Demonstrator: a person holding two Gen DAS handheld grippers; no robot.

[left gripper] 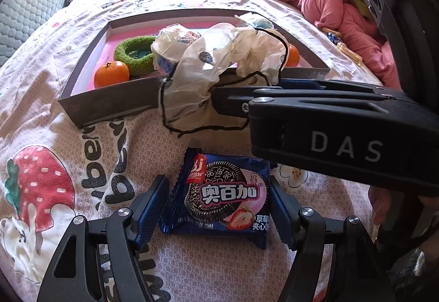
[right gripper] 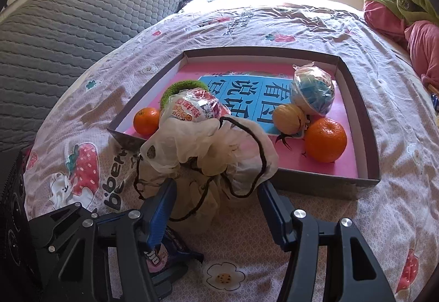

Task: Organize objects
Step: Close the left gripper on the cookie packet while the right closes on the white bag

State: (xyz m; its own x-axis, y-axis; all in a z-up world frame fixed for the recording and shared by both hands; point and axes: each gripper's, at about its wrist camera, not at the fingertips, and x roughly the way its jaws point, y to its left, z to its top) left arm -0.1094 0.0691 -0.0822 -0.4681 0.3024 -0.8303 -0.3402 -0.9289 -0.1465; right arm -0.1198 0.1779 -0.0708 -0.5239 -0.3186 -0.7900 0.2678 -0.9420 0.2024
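Blue cookie pack lies on the bed between the open left claw for pickup, while the right claw, apart, straddles the mesh bag draped over the tray's near wall.

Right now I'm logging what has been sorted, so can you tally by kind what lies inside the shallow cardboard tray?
Round orange tangerines: 2
Clear-plastic-wrapped balls: 2
Fuzzy green ring: 1
Round yellow-tan ball: 1
Total in the tray: 6
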